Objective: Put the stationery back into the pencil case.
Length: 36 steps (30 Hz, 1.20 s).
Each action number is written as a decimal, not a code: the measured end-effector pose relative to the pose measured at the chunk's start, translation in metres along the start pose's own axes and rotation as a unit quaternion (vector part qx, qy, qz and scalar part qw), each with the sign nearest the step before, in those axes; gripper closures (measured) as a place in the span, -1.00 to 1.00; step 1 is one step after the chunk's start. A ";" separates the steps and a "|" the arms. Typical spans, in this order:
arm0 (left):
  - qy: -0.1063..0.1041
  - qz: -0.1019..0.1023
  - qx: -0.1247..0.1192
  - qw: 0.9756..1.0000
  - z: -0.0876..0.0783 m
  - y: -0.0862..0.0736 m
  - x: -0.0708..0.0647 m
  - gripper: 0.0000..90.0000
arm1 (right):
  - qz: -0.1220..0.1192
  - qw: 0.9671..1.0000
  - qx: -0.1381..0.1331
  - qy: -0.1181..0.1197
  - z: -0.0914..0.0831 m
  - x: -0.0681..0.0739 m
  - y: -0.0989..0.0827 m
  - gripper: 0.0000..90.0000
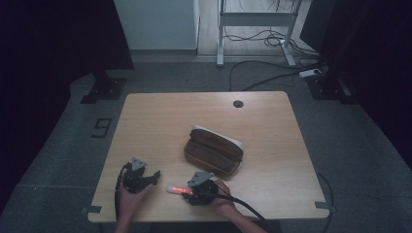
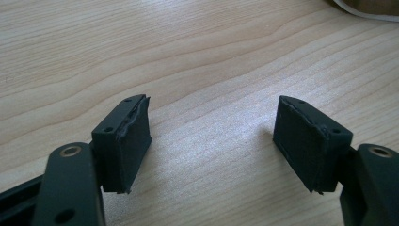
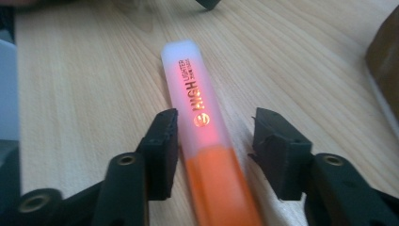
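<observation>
An orange highlighter (image 3: 207, 141) with a pale cap lies flat on the wooden table (image 1: 272, 126), near the front edge (image 1: 177, 188). My right gripper (image 3: 216, 120) is open and straddles its middle: the left jaw is close against the barrel, and a gap remains at the right jaw. In the high view the right gripper (image 1: 188, 190) points left, held by a hand. My left gripper (image 2: 211, 122) is open over bare wood with nothing between its jaws. It sits left of the highlighter (image 1: 154, 175), pointing right.
A brown pencil case (image 1: 214, 151) lies shut in the middle of the table, just behind the right gripper; its edge shows as the pencil case (image 3: 383, 66) and the pencil case (image 2: 371, 7). A cable hole (image 1: 238, 104) sits near the far edge.
</observation>
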State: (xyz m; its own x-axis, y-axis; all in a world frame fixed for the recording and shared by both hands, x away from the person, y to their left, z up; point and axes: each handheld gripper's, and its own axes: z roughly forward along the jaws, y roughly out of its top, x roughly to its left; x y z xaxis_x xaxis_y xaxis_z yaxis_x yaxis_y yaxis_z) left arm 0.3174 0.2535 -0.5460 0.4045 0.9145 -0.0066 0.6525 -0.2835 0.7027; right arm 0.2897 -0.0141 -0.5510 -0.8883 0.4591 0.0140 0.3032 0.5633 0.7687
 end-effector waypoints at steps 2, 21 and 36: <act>0.000 0.000 0.000 1.000 0.000 0.000 0.000 -0.39 | -0.001 1.000 0.000 0.001 -0.001 0.000 0.000 0.29; 0.000 -0.001 -0.001 1.000 0.000 0.000 0.000 -0.39 | 0.006 1.000 -0.029 0.004 -0.021 -0.011 0.004 0.46; 0.000 -0.001 -0.001 1.000 0.000 0.000 0.000 -0.39 | 0.017 0.997 -0.078 -0.001 -0.056 -0.028 0.015 0.46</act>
State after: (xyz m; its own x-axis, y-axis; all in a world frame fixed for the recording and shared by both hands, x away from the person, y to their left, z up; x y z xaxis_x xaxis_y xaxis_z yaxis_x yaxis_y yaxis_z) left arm 0.3174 0.2533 -0.5460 0.4030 0.9152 -0.0082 0.6522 -0.2809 0.7041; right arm 0.2995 -0.0572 -0.5038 -0.8776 0.4777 0.0406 0.2759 0.4339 0.8577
